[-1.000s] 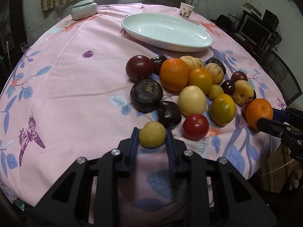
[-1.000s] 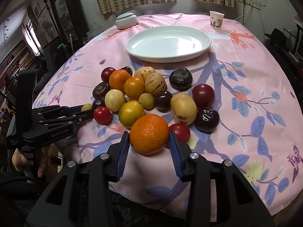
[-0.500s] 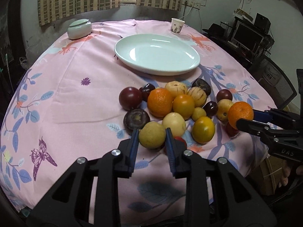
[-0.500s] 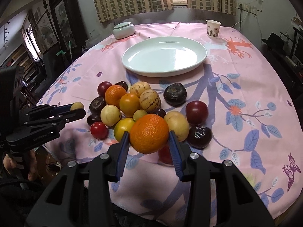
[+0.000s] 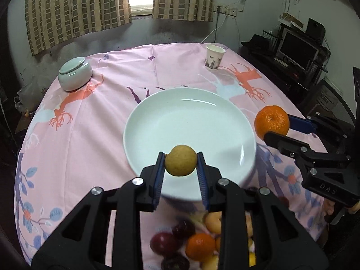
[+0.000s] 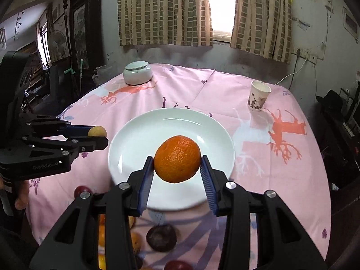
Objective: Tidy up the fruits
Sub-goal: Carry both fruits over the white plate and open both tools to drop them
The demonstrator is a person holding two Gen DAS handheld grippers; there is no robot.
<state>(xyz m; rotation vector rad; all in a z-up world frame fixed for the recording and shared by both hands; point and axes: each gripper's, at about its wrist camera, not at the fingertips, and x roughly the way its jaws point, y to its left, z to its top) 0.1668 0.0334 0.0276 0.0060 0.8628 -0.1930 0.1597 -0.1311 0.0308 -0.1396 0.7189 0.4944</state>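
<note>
The left gripper (image 5: 180,160) was clamped on one small yellow-brown round fruit (image 5: 180,160), held above the near rim of the white plate (image 5: 157,117). The right gripper (image 6: 177,163) was clamped on one orange (image 6: 177,159), held above the plate's near half in its own view. Neither fruit touched the plate.

Risks, as judged: both fruits are round and the plate was bare and glossy, so a release from this height could send either rolling to the rim or over it onto the pink tablecloth (image 5: 90,135). Both grippers converged on one plate; simultaneous lowering could knock fruit against fruit or finger against finger.

Count: one plate; two fruits in hand; one lidded ceramic jar (image 5: 75,73); one paper cup (image 5: 214,57). The remaining fruit pile (image 5: 198,247) lay on the cloth below the plate, blurred and partly hidden, so no reliable count was possible.
</note>
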